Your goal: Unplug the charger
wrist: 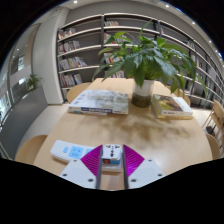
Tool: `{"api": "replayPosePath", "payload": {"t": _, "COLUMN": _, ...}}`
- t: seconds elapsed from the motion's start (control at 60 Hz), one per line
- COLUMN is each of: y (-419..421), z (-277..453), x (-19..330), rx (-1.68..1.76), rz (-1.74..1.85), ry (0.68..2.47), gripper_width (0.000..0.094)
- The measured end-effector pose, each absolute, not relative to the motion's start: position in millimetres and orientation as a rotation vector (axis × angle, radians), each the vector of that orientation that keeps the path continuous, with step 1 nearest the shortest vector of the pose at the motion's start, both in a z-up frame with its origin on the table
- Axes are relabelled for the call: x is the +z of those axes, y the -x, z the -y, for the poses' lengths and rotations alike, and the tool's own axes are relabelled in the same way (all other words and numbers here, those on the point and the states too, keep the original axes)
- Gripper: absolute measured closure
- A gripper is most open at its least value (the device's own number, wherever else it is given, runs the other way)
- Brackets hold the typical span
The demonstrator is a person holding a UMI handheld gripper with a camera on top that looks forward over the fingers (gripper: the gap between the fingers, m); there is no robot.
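From the gripper view I have the gripper [111, 163] set around the charger [111, 153], which sits between the pads on the power strip [72, 151]; I can't tell whether the jaws press it. I judge the grasp step; next, a straight pull. The table [120, 128] ahead is open up to the books [100, 101] and potted plant [146, 62].

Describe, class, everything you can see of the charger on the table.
The charger is a small white block with a reddish mark on its top face. It sits upright, plugged into a white power strip lying on the round wooden table. It stands between the open gripper's fingers; whether they touch it cannot be told.
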State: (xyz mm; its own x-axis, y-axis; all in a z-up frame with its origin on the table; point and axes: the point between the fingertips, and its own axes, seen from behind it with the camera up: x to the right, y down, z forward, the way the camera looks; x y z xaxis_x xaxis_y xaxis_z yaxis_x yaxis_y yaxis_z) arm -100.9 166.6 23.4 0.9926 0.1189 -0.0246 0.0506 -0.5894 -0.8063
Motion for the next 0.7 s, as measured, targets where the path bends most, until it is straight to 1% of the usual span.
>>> {"api": "replayPosePath", "payload": {"t": 0.017, "y": 106, "z": -166, "x": 23, "rx": 0.125, "rz": 0.119, "ry": 2.204, "gripper_width": 0.0673}}
{"api": "replayPosePath", "payload": {"t": 0.05, "y": 105, "z": -168, "x": 23, "rx": 0.116, "rz": 0.103, "ry": 2.202, "gripper_width": 0.0682}}
{"api": "replayPosePath", "payload": {"t": 0.067, "y": 105, "z": -169, "x": 22, "rx": 0.113, "rz": 0.100, "ry": 2.202, "gripper_width": 0.0727}}
{"api": "replayPosePath", "payload": {"t": 0.117, "y": 104, "z": -169, "x": 21, "rx": 0.111, "rz": 0.093, "ry": 2.204, "gripper_width": 0.0746}}
{"api": "replayPosePath", "payload": {"t": 0.133, "y": 104, "z": -170, "x": 21, "rx": 0.112, "rz": 0.088, "ry": 2.202, "gripper_width": 0.0778}}
{"api": "replayPosePath", "payload": {"t": 0.2, "y": 105, "z": -170, "x": 22, "rx": 0.122, "rz": 0.083, "ry": 2.190, "gripper_width": 0.0812}}
{"api": "replayPosePath", "payload": {"t": 0.25, "y": 104, "z": -170, "x": 22, "rx": 0.136, "rz": 0.086, "ry": 2.187, "gripper_width": 0.0814}}
{"api": "replayPosePath", "payload": {"t": 0.333, "y": 105, "z": -168, "x": 23, "rx": 0.129, "rz": 0.084, "ry": 2.259, "gripper_width": 0.0835}}
{"api": "replayPosePath", "payload": {"t": 0.35, "y": 105, "z": -167, "x": 31, "rx": 0.121, "rz": 0.108, "ry": 2.249, "gripper_width": 0.0835}}
{"api": "replayPosePath", "payload": {"t": 0.367, "y": 106, "z": -173, "x": 53, "rx": 0.126, "rz": 0.124, "ry": 2.200, "gripper_width": 0.0835}}
{"api": "replayPosePath", "payload": {"t": 0.383, "y": 97, "z": -168, "x": 98, "rx": 0.152, "rz": 0.136, "ry": 2.136, "gripper_width": 0.0835}}
{"api": "replayPosePath", "payload": {"t": 0.417, "y": 109, "z": -187, "x": 148, "rx": 0.194, "rz": 0.110, "ry": 1.992, "gripper_width": 0.0835}}
{"api": "replayPosePath", "payload": {"t": 0.45, "y": 85, "z": -197, "x": 215, "rx": 0.180, "rz": 0.098, "ry": 1.886, "gripper_width": 0.0837}}
{"api": "replayPosePath", "payload": {"t": 0.483, "y": 65, "z": -198, "x": 248, "rx": 0.116, "rz": 0.109, "ry": 1.826, "gripper_width": 0.0837}}
{"api": "replayPosePath", "payload": {"t": 0.517, "y": 32, "z": -194, "x": 273, "rx": 0.040, "rz": 0.101, "ry": 1.806, "gripper_width": 0.0838}}
{"api": "replayPosePath", "payload": {"t": 0.583, "y": -12, "z": -197, "x": 265, "rx": -0.052, "rz": 0.077, "ry": 1.812, "gripper_width": 0.0838}}
{"api": "replayPosePath", "payload": {"t": 0.617, "y": -35, "z": -195, "x": 252, "rx": -0.073, "rz": 0.057, "ry": 1.823, "gripper_width": 0.0837}}
{"api": "replayPosePath", "payload": {"t": 0.633, "y": -52, "z": -191, "x": 238, "rx": -0.080, "rz": 0.049, "ry": 1.832, "gripper_width": 0.0837}}
{"api": "replayPosePath", "payload": {"t": 0.65, "y": -66, "z": -195, "x": 246, "rx": -0.084, "rz": 0.036, "ry": 1.859, "gripper_width": 0.0835}}
{"api": "replayPosePath", "payload": {"t": 0.7, "y": -97, "z": -191, "x": 202, "rx": -0.113, "rz": 0.015, "ry": 1.939, "gripper_width": 0.0823}}
